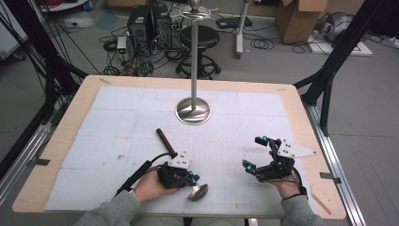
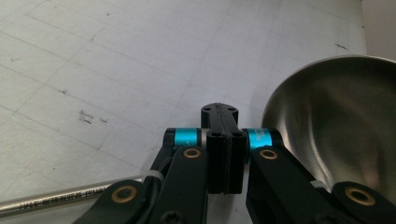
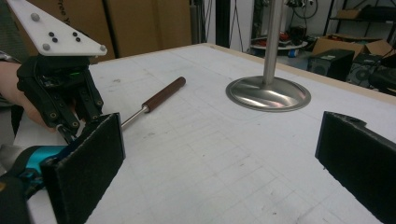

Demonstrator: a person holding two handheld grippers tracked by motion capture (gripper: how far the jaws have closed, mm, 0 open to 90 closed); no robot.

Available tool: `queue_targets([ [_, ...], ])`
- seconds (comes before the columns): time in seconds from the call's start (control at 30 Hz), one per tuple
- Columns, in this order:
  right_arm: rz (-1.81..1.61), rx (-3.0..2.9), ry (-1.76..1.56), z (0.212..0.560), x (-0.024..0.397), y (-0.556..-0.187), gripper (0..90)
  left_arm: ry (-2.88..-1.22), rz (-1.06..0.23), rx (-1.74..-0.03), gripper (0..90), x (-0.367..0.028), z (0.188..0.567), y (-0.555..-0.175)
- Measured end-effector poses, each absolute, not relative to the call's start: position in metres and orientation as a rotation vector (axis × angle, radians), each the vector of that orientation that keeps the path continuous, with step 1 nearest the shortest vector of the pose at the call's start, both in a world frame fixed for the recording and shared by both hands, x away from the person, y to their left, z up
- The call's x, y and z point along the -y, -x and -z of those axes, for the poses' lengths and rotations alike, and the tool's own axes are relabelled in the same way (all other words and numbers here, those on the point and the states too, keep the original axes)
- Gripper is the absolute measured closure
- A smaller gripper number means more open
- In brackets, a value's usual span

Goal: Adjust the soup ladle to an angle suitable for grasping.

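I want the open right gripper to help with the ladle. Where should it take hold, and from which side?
Probably the brown handle of the ladle: it lies flat, straight and bare. Come from above, jaws straddling it; the left gripper is shut at the bowl end.

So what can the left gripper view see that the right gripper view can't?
Left gripper view: the ladle's shiny bowl, close up, beside the left gripper's shut jaws.

Right gripper view: the ladle's brown handle, the metal stand, cardboard boxes behind the table, and the right gripper's wide-open jaws.

Both: the white mat, the ladle's thin metal stem and the left gripper.
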State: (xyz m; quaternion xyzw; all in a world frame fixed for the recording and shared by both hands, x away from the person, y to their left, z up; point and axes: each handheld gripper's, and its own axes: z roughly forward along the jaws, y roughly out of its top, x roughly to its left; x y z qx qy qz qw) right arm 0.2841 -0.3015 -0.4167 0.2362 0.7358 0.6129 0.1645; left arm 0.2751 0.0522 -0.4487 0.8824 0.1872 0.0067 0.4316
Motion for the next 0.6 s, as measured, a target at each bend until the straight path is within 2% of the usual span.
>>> queue_targets([
  [0.6,-1.741,-2.092,-0.675,0.417,0.302,-0.284,0.4,-2.21,-0.008,-0.408,89.8,-0.075,0.449,-0.265],
])
